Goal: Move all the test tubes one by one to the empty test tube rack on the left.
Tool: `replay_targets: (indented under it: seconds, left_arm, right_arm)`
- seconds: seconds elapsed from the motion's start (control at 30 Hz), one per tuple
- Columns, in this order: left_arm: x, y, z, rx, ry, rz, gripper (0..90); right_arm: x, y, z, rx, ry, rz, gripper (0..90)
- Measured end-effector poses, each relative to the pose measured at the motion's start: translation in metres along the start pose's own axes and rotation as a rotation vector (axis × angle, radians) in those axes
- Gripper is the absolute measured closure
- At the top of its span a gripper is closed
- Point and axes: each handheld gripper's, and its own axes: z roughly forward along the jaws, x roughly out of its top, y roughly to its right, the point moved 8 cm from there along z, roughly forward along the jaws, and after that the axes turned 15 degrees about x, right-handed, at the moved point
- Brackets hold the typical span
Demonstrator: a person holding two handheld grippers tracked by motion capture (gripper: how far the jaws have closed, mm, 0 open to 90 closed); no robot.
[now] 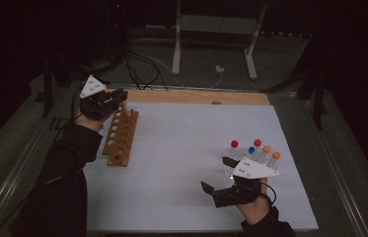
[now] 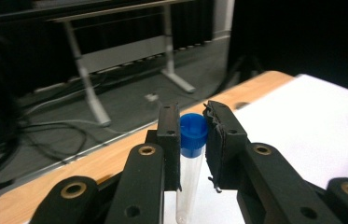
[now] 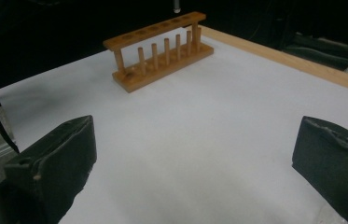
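Note:
My left gripper [image 2: 192, 119] is shut on a clear test tube with a blue cap [image 2: 193, 133], which hangs upright between the pads. In the high view my left gripper [image 1: 115, 98] hovers over the far end of the wooden tube rack [image 1: 121, 133] at the sheet's left side. The rack [image 3: 157, 51] stands with its holes unfilled, and the tip of the held tube [image 3: 177, 7] shows just above its far end. My right gripper [image 1: 217, 174] rests near the front right, open [image 3: 195, 154], with nothing between its jaws.
Several capped tubes [image 1: 258, 150], red, blue and orange, lie together just beyond my right gripper. A white sheet [image 1: 186, 148] covers the wooden table, whose bare far edge [image 1: 196, 97] shows. Beyond it are cables and a metal stand [image 1: 216, 29] on the floor.

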Motion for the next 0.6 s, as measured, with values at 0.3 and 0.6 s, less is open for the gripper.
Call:
replay_targets:
  seconds: [0.3,0.6]
  left_arm:
    - [-0.009,-0.029,0.031,0.110,-0.042,-0.007,77.7]
    - [-0.024,-0.041,0.056,0.156,-0.067,-0.019,77.7]
  right_arm:
    - [-0.001,0.000,0.000,0.007,0.000,0.002,0.0]
    - [-0.005,0.002,0.003,0.015,-0.010,0.014,0.0]
